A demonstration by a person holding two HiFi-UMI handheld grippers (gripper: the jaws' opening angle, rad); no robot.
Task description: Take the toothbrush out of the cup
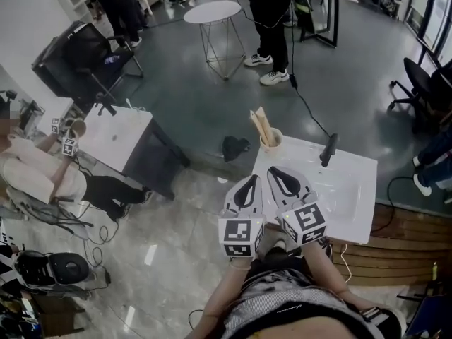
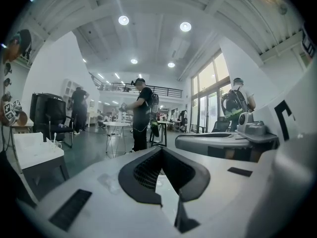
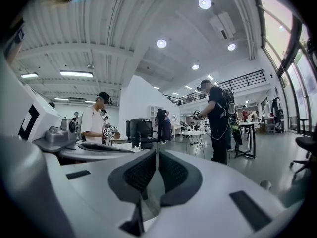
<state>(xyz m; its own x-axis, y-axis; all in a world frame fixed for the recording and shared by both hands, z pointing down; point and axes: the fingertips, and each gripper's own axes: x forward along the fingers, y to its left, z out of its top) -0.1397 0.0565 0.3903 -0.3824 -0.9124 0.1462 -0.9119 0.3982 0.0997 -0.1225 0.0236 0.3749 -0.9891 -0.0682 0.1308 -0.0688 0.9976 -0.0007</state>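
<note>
Here, a round cup (image 1: pixel 273 145) holds a tan toothbrush (image 1: pixel 260 126).

The floor (image 1: pixel 339 76) is dark grey-green across most of the hall, giving way to pale glossy tiles (image 1: pixel 176 217) nearer by and a strip of wooden boards (image 1: pixel 402 242) at the right. A round white table (image 1: pixel 212 11) on thin wire legs stands in the open. A black chair (image 1: pixel 74 58) sits to the left near a white-topped unit (image 1: pixel 116 133), and a black office chair (image 1: pixel 424 83) is at the right edge. Closest is a white worktop (image 1: pixel 357 164) with a sunken basin. Overhead — a white ribbed ceiling (image 2: pixel 148 4) with round recessed lights (image 2: pixel 123 20). Tall windows (image 2: pixel 208 95) line one side, and a railed mezzanine (image 3: pixel 242 81) crosses the far end.
</note>
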